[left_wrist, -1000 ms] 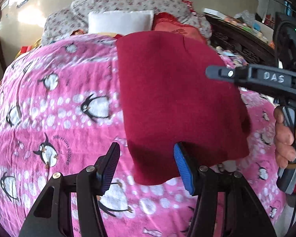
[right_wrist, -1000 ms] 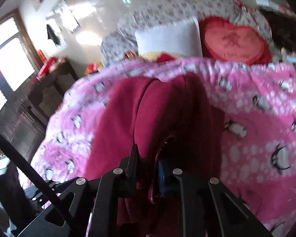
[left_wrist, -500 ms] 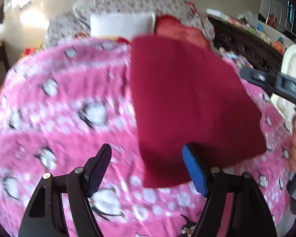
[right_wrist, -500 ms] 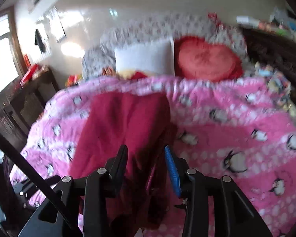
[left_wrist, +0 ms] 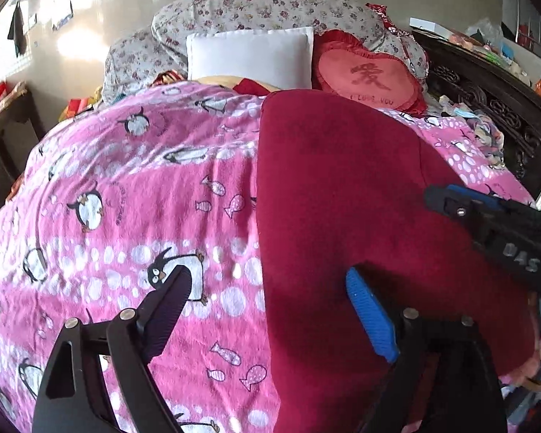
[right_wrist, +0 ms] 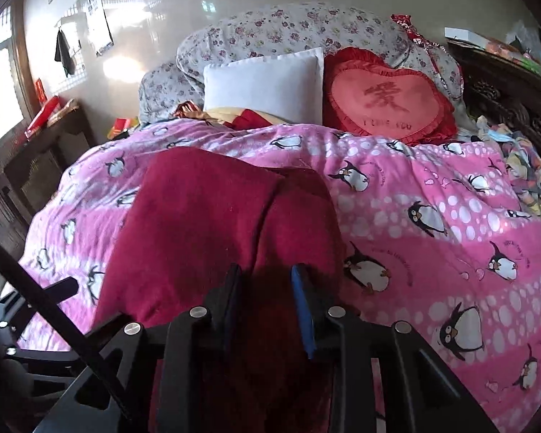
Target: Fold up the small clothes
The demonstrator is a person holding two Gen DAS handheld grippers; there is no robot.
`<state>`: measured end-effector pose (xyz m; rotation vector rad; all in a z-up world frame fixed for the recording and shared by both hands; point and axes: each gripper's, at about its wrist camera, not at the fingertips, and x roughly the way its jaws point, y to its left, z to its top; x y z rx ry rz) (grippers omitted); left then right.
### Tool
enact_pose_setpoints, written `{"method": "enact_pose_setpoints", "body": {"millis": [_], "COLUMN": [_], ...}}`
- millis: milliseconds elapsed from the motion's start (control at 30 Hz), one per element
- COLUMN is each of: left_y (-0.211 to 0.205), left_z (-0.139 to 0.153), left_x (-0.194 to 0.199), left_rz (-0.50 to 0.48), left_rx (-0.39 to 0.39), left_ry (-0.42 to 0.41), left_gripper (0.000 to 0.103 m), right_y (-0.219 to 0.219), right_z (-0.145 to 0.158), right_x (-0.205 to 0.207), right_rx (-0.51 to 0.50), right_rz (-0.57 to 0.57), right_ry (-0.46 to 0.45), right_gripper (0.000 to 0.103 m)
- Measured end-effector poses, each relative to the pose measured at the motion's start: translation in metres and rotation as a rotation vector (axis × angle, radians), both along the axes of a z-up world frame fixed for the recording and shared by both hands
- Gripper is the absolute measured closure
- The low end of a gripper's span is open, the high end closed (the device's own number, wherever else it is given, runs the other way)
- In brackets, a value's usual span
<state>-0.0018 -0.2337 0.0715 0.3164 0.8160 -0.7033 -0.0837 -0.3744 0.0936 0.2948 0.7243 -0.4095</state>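
Slid leftward off cloth (left_wrist: 342,198): left gripper (left_wrist: 270,310), jaws opening, empty (blanket (left_wrist: 126,198) below). Right gripper (right_wrist: 267,299) closing around cloth's near edge, grip uncertain.

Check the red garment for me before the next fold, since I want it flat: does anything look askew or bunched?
Yes. The dark red garment lies flat on the penguin blanket along its left half, but the near right part humps up in a fold where the closing right gripper straddles it.
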Motion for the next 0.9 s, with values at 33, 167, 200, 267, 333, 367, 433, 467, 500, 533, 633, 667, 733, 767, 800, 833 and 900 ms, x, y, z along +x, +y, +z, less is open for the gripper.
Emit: {"method": "enact_pose_setpoints", "body": {"millis": [33, 167, 200, 267, 333, 367, 433, 467, 500, 533, 633, 667, 733, 767, 800, 833, 900], "left_y": [0.0, 0.005, 0.005, 0.007, 0.008, 0.007, 0.004, 0.003, 0.003, 0.003, 0.008, 0.009, 0.013, 0.015, 0.016, 0.017, 0.018], "left_z": [0.001, 0.001, 0.002, 0.001, 0.001, 0.001, 0.0, -0.001, -0.001, -0.001, 0.002, 0.003, 0.007, 0.008, 0.009, 0.01, 0.012], "left_x": [-0.002, -0.007, -0.006, -0.005, -0.006, -0.007, -0.009, -0.009, -0.01, -0.011, -0.013, -0.013, -0.014, -0.016, -0.016, -0.018, -0.02], "left_rz": [-0.001, 0.002, 0.002, 0.009, 0.015, 0.016, 0.018, 0.021, 0.024, 0.026, 0.028, 0.028, 0.03, 0.031, 0.031, 0.031, 0.031], "left_rx": [0.005, 0.009, 0.007, 0.0, -0.003, 0.0, 0.007, 0.012, 0.015, 0.016, 0.007, 0.004, -0.005, -0.005, -0.007, -0.009, -0.004], "left_ry": [-0.015, -0.034, -0.03, -0.015, -0.011, -0.017, -0.021, -0.019, -0.017, -0.019, -0.024, -0.023, -0.021, -0.022, -0.022, -0.023, -0.036], "left_gripper": [0.016, 0.016, 0.016, 0.016, 0.016, 0.016, 0.016, 0.016, 0.016, 0.016, 0.016, 0.016, 0.016, 0.016, 0.016, 0.016, 0.016], "right_y": [0.003, 0.028, 0.036, 0.05, 0.057, 0.059, 0.057, 0.053, 0.047, 0.044, 0.045, 0.046, 0.045, 0.045, 0.046, 0.048, 0.05], "right_z": [0.005, 0.025, 0.027, 0.028, 0.02, 0.013, -0.008, -0.017, -0.027, -0.03, -0.014, -0.008, 0.001, 0.005, 0.007, 0.008, 0.01], "right_x": [-0.005, -0.038, -0.046, -0.064, -0.076, -0.08, -0.078, -0.075, -0.074, -0.075, -0.089, -0.092, -0.096, -0.097, -0.096, -0.095, -0.093], "right_rx": [0.001, 0.009, -0.003, -0.008, 0.01, 0.004, -0.022, -0.012, 0.018, 0.047, 0.061, 0.06, 0.067, 0.073, 0.073, 0.073, 0.072], "right_rz": [0.007, 0.031, 0.035, 0.043, 0.054, 0.045, 0.019, 0.011, 0.007, 0.009, 0.011, 0.005, -0.01, -0.013, -0.012, -0.014, -0.017], "right_ry": [-0.006, -0.041, -0.043, -0.051, -0.046, -0.035, 0.021, 0.042, 0.049, 0.038, -0.027, -0.045, -0.077, -0.09, -0.093, -0.096, -0.099], "right_gripper": [0.073, 0.071, 0.071, 0.071, 0.071, 0.071, 0.061, 0.057, 0.054, 0.054, 0.054, 0.054, 0.048, 0.046, 0.04, 0.036, 0.035]}}
